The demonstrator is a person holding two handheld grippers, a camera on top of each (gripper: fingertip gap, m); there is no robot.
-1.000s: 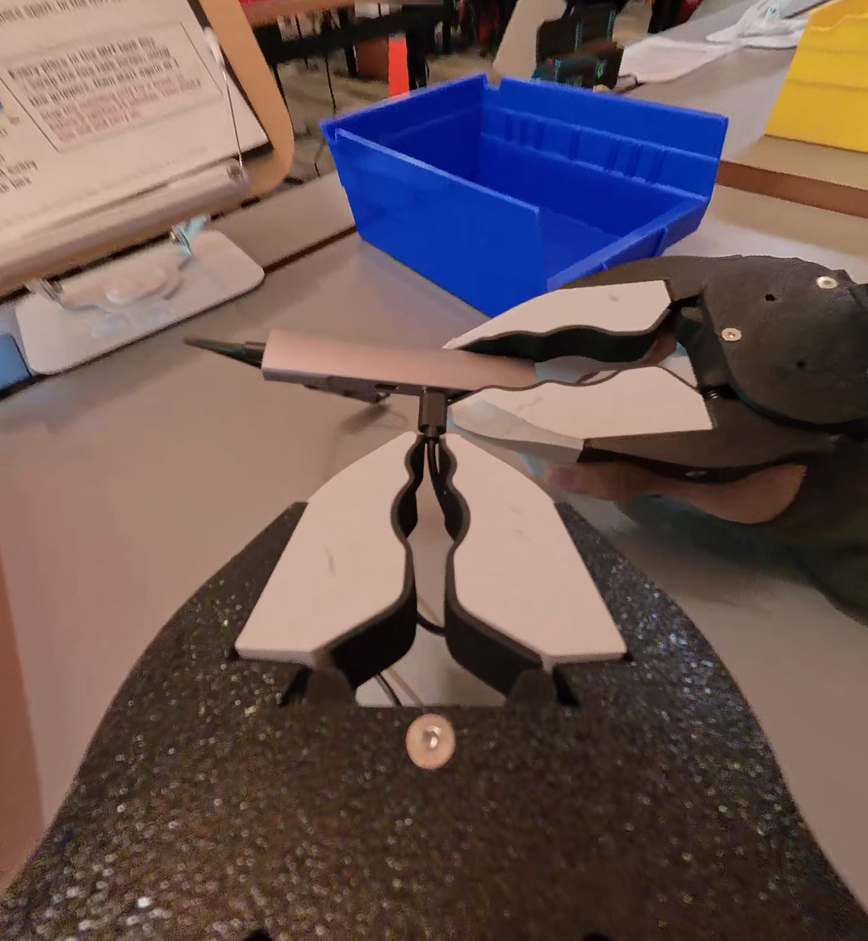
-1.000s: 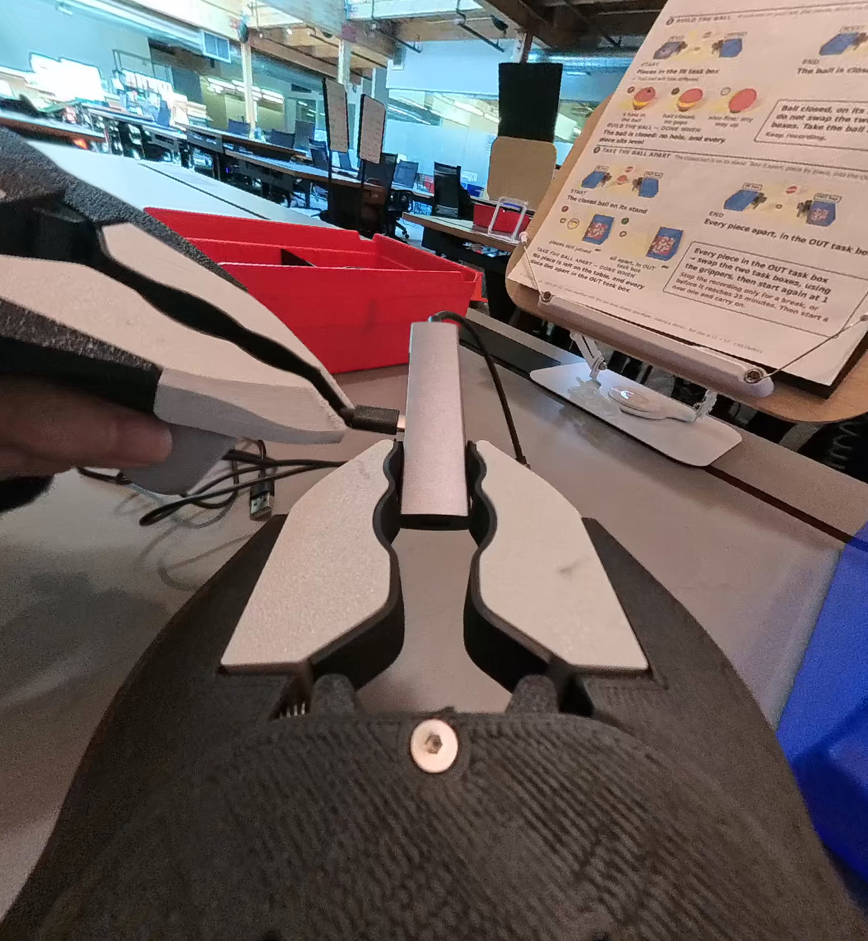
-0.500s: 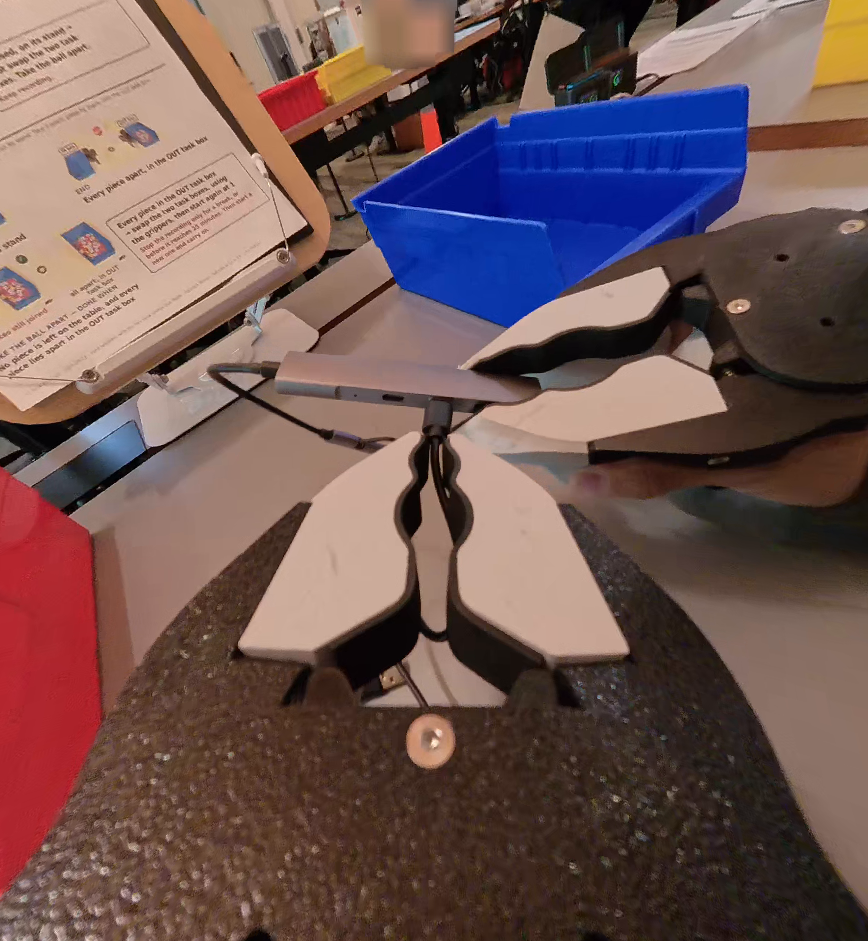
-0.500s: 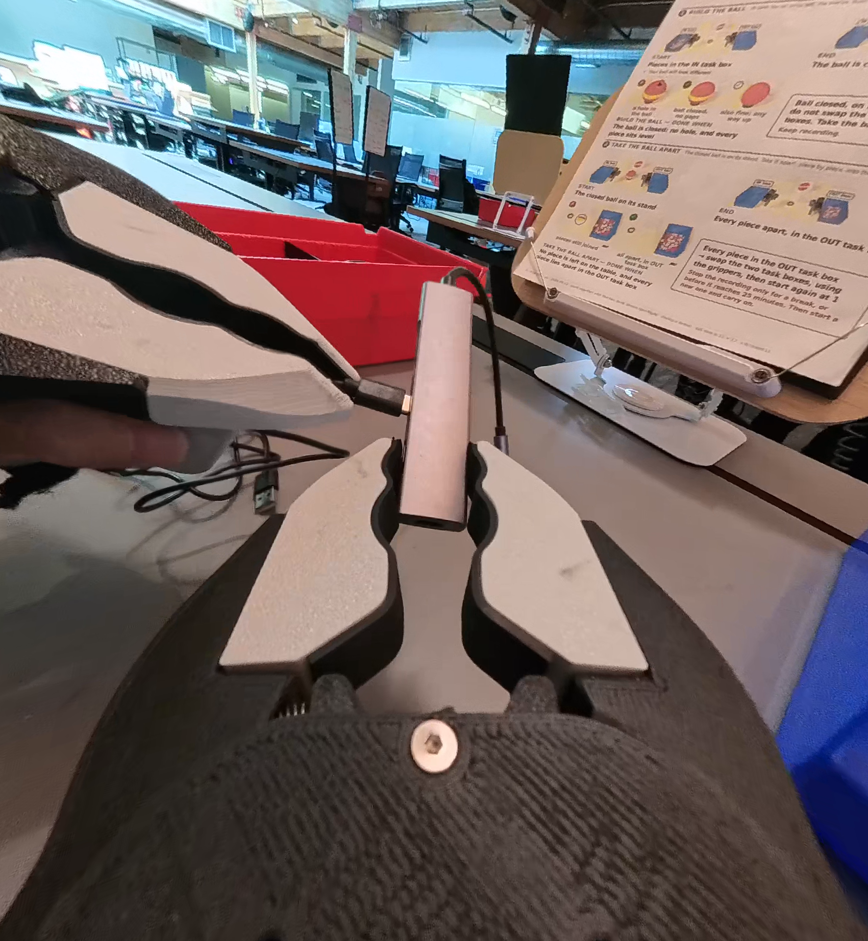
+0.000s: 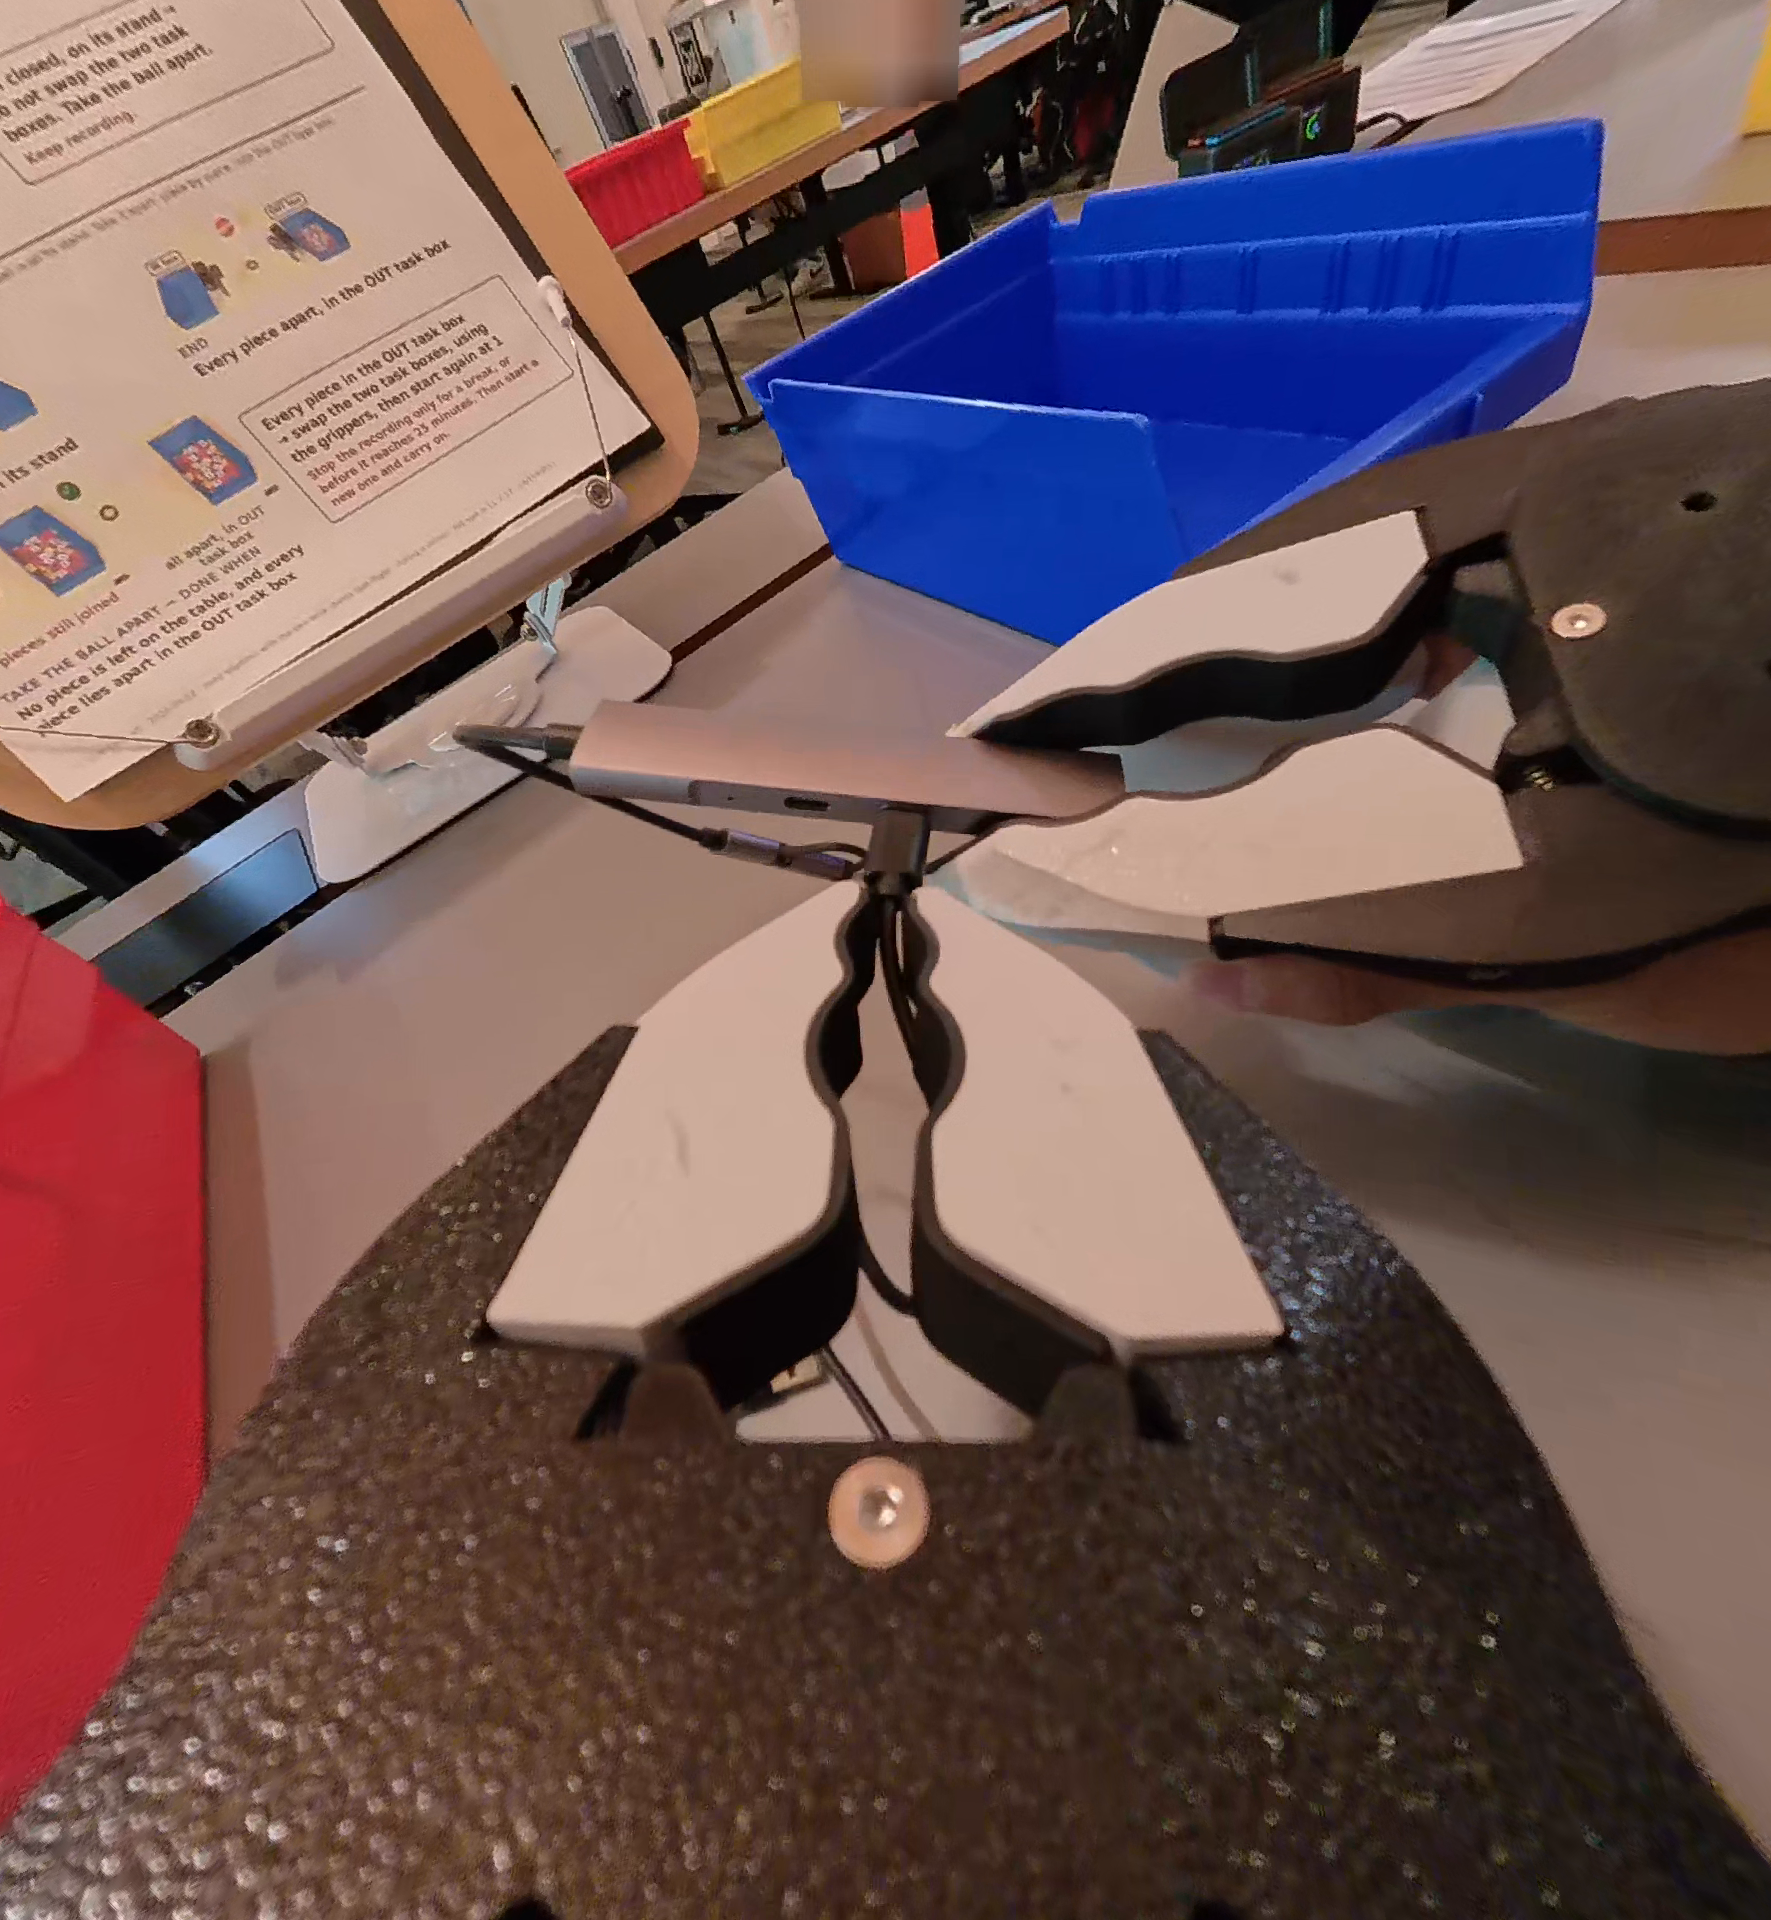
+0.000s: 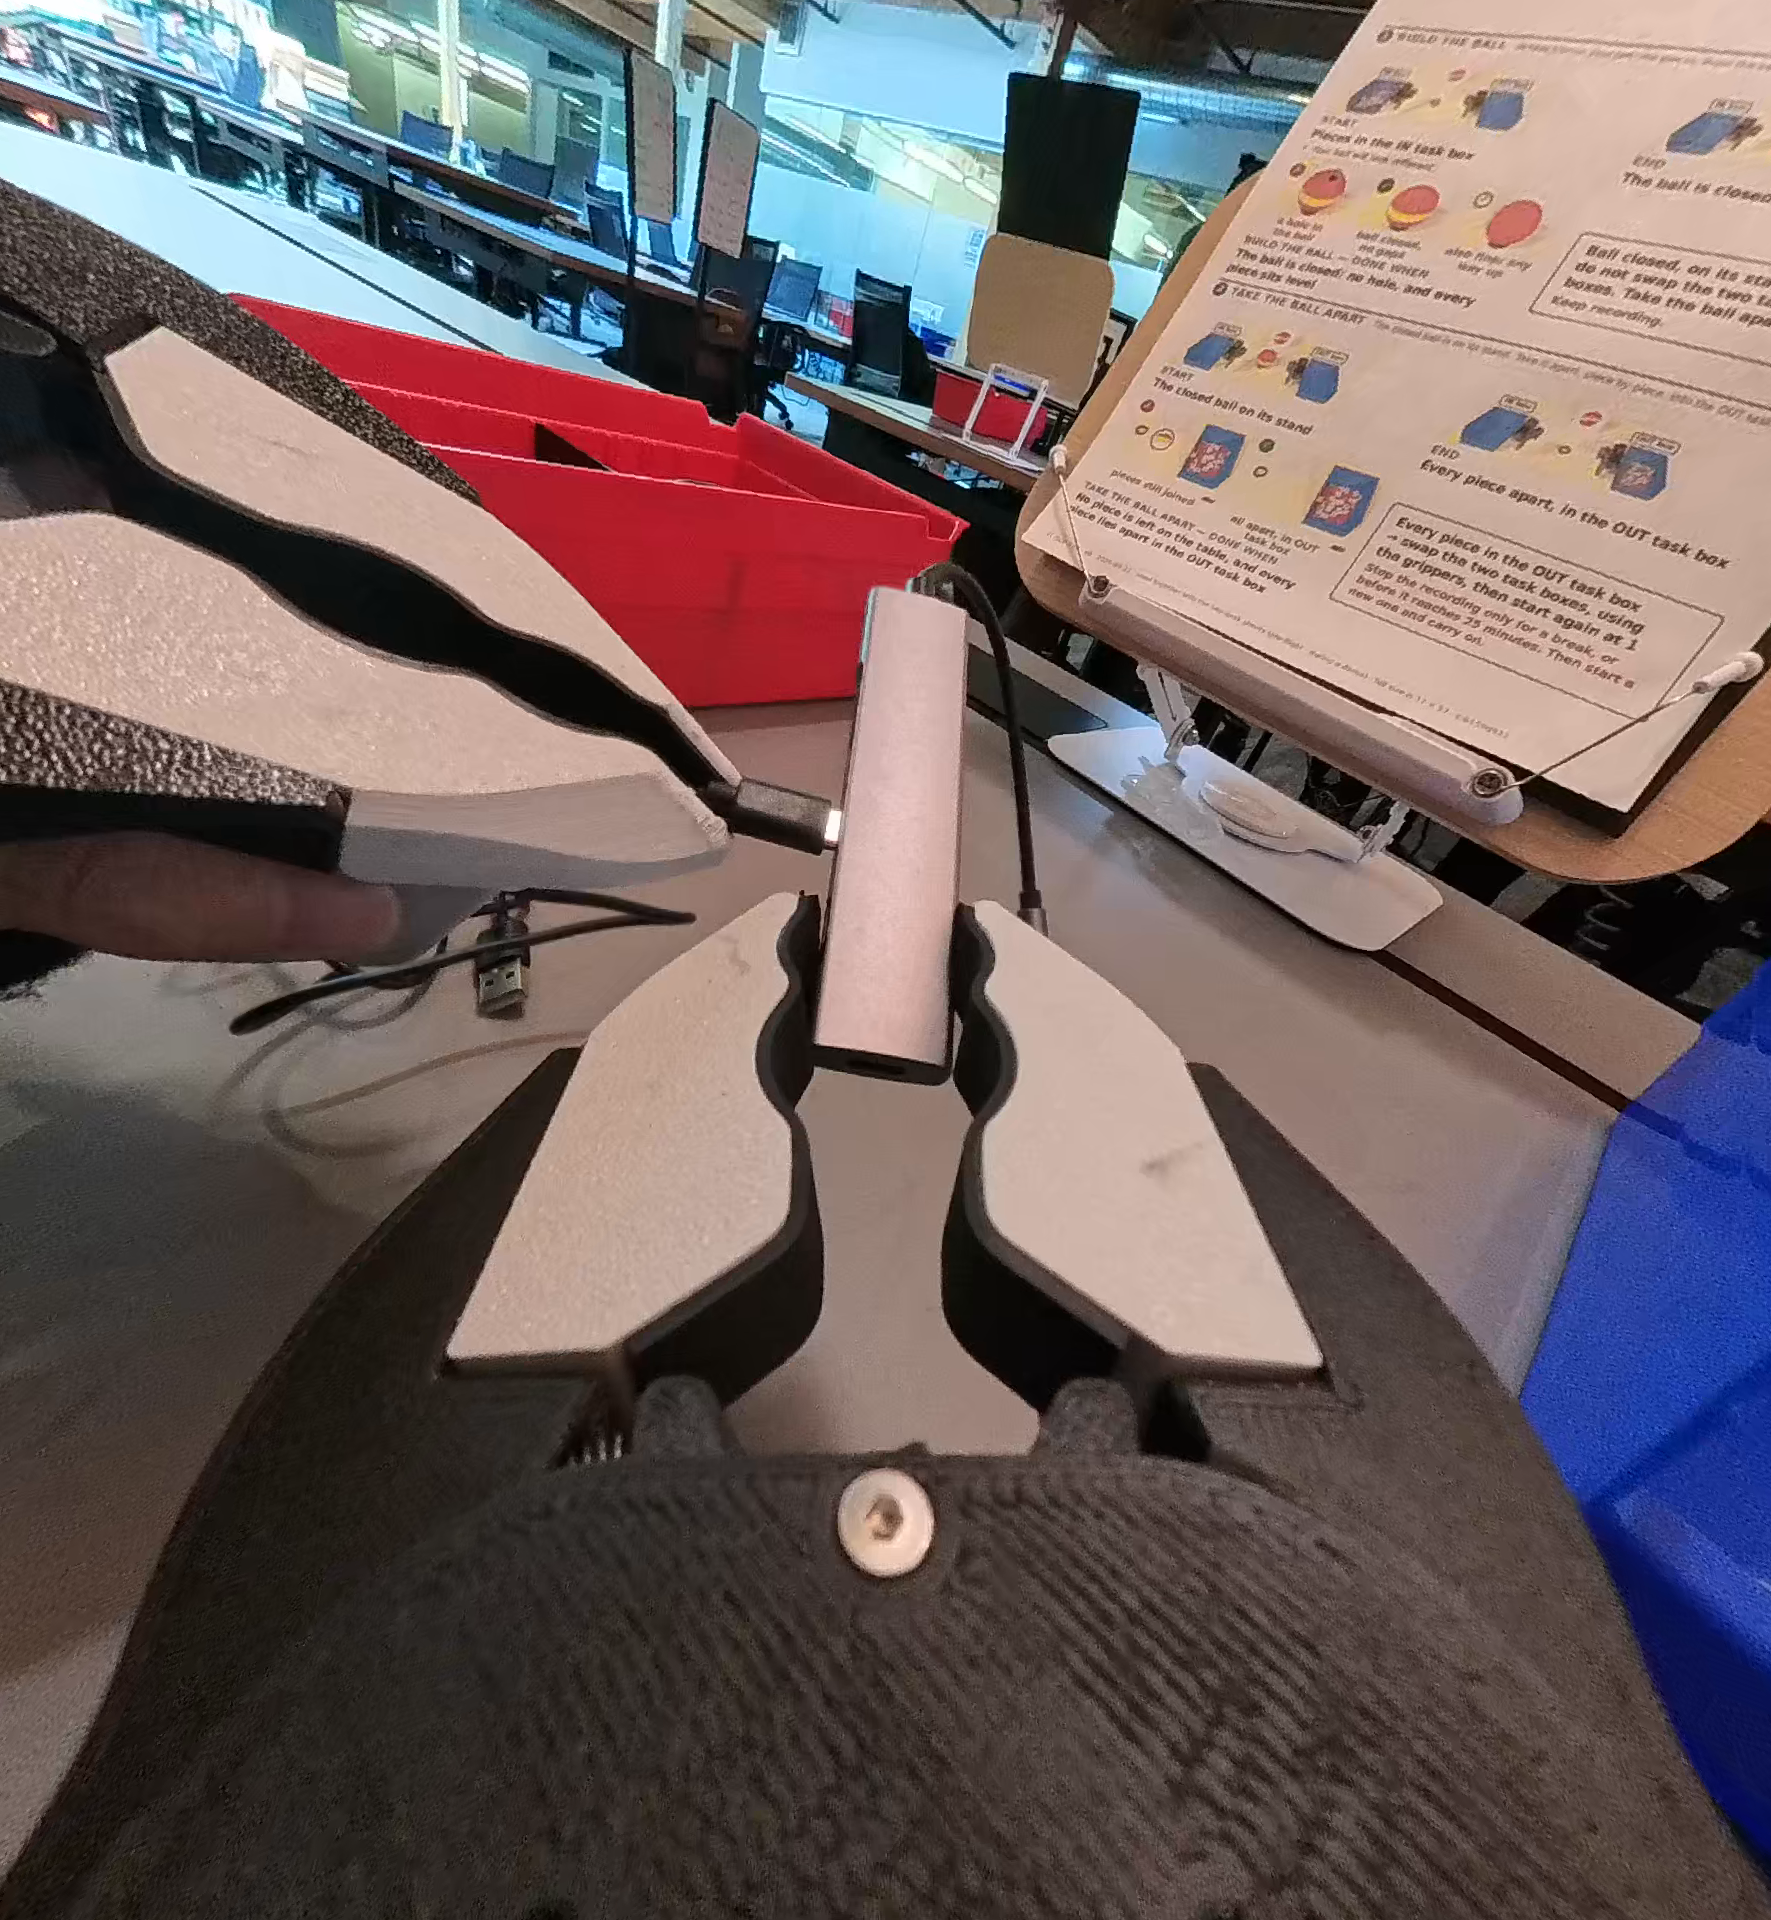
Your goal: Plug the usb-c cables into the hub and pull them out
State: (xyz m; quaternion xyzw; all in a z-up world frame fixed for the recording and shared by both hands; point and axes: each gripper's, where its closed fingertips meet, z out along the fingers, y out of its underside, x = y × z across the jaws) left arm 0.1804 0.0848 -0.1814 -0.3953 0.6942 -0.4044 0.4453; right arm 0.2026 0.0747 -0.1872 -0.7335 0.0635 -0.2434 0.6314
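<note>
Grey table [image 5: 569,966]: one hub [image 6: 896,831], two bins [image 6: 715,561]

The left hand-held gripper [image 5: 886,914], with pale grey wavy-edged fingers on a black speckled body, has its fingers drawn nearly together at the tips, pinching the black plug of a usb-c cable [image 5: 896,847]. The right hand-held gripper [image 6: 886,935], of the same build, points forward with its fingers clamped on either side of one end of a slim grey metal hub [image 6: 896,821], which it holds above the table. The two grippers meet roughly at right angles. A bare finger [image 6: 185,899] of the person's left hand shows beneath the left gripper's body.
</note>
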